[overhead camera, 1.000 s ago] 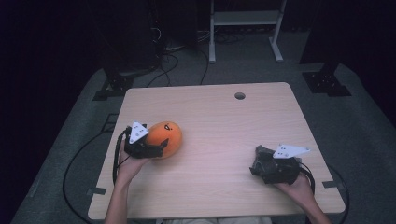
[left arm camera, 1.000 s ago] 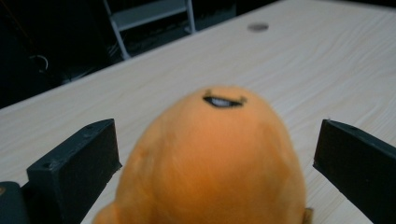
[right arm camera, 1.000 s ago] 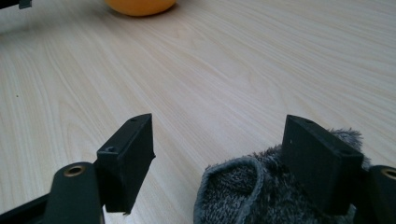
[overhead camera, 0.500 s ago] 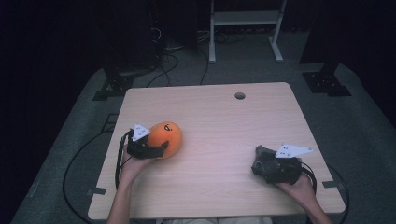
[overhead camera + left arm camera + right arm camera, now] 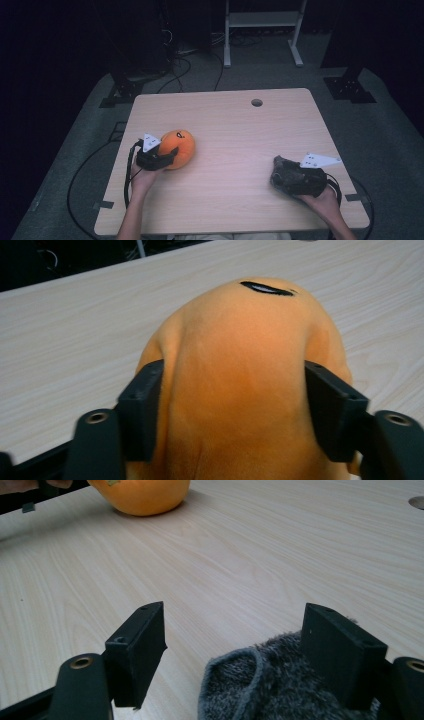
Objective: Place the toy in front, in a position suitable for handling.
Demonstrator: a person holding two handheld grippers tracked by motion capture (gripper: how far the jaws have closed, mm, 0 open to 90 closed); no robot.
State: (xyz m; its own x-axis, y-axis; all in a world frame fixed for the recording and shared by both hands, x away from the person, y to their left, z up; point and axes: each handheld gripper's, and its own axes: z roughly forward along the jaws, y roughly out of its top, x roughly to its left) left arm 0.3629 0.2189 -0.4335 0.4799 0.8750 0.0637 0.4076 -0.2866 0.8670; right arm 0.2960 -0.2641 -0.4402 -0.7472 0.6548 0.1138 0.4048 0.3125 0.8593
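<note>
L gripper point(image 5: 167, 159) jaws just closed & squeeze the orange plush toy point(image 5: 179, 148); R gripper point(image 5: 280, 172), far right of toy, wide open over grey fuzzy cloth point(image 5: 280, 690).

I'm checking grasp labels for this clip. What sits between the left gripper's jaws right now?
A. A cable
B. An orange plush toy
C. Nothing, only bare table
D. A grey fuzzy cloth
B. In the left gripper view, both black jaws of the left gripper press into the sides of the orange plush toy, having just been closing.
</note>
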